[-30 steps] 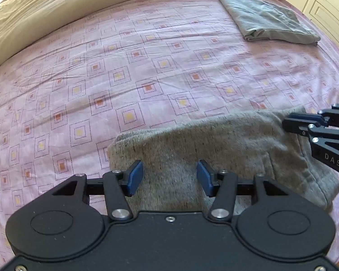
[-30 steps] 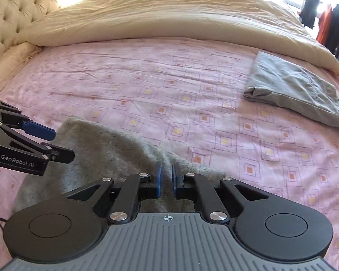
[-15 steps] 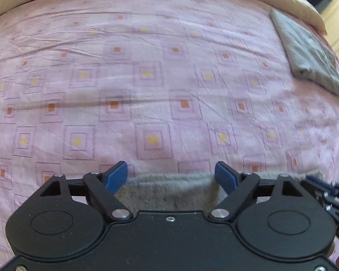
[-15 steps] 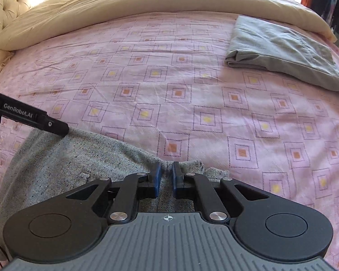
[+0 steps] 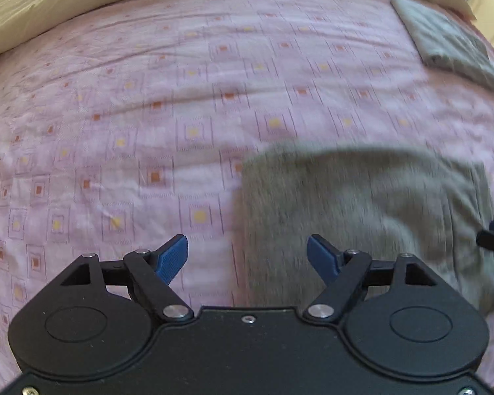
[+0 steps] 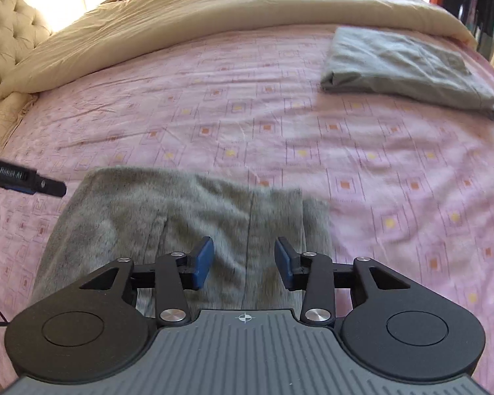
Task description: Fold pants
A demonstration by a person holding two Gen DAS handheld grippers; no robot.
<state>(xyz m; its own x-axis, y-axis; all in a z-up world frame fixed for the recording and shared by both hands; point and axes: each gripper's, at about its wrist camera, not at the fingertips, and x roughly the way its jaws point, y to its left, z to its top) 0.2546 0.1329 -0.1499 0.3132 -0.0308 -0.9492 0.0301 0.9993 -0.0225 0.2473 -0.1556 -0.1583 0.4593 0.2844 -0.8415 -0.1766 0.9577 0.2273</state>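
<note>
The grey pants (image 6: 187, 223) lie folded into a compact rectangle on the pink patterned bedsheet (image 6: 280, 125), near the foot of the bed, probably set there so the fold can settle flat. In the right wrist view the right gripper (image 6: 243, 258) hovers directly over the fabric, jaws released and holding nothing, the cloth spreading ahead of and under them. The left gripper (image 5: 247, 256) has its jaws spread wide and empty; the pants' edge runs between them, mostly toward the right jaw. Another folded grey garment (image 6: 401, 69) rests far ahead and right of both, beside the cream duvet (image 6: 214, 10).
</note>
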